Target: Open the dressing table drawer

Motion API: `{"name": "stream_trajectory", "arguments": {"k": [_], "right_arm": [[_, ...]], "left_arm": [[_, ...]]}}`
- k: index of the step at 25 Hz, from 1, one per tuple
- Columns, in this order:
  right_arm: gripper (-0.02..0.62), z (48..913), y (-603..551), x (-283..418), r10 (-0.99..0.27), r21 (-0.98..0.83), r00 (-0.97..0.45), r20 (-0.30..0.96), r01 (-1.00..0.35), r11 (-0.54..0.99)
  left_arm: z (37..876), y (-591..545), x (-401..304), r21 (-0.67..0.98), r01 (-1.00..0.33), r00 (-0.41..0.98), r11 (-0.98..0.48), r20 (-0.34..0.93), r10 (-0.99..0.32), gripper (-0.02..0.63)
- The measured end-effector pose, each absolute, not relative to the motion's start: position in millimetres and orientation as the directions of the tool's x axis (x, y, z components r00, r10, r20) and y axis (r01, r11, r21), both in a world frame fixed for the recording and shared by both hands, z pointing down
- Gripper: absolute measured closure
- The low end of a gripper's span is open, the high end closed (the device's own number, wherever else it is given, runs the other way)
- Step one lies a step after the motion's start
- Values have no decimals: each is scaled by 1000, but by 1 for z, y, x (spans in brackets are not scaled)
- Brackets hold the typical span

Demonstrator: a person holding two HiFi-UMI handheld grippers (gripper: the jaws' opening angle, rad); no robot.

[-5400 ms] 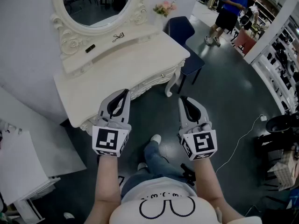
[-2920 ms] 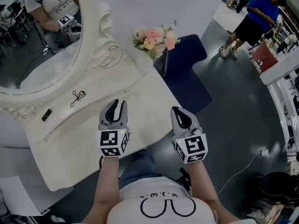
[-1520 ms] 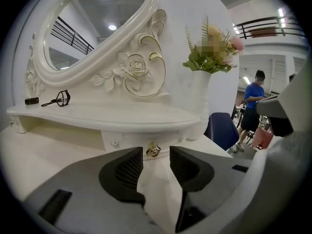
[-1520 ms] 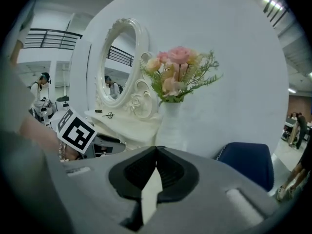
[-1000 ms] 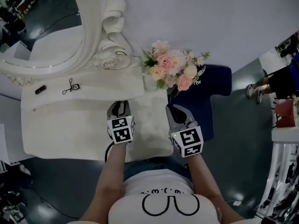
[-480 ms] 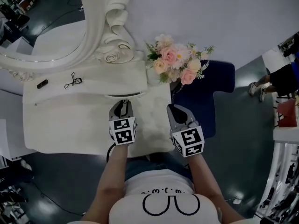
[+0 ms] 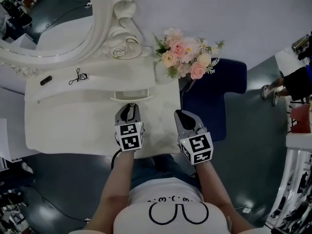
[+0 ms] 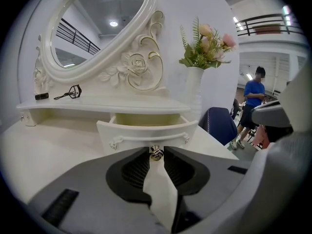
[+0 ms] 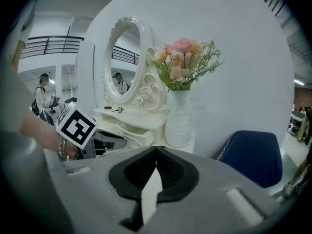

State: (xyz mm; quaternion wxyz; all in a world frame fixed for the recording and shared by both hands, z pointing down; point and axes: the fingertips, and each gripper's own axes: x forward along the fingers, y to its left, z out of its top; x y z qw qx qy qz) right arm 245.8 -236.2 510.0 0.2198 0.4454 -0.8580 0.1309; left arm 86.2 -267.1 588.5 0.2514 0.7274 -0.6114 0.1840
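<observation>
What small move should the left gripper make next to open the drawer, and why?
Probably pull the knob straight back toward the person. The left gripper has its jaws closed on this small metal knob, and the drawer stands only partly out from under the shelf, so it is not fully open. The right gripper is shut, empty and apart from the drawer.

Tabletop (image 7: 73, 126) lies bare left of the drawer (image 7: 130, 94); vase (image 8: 194, 94) (flowers (image 7: 185, 57) overhanging) crowds its right.
</observation>
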Motion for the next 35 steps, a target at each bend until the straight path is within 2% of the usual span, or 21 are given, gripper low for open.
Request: {"name": "stream_trajectory", "arguments": {"k": [17,21,35], "right_arm": [[595,512,-211,245,-697,-43,-529,484,-810,585],[595,508,-211,244,-701,-38,-529,479,-810,585],[595,468,-237,216,-749,-23,-534,392,-820,572]], "left_arm": [[588,-231,91,126,-984,174,-124,563,-808,512],[584,-229,90,140,-982,185,-129,549,-815,445],[514,-240,38,108,-988,145,-108,438,-887,442]]}}
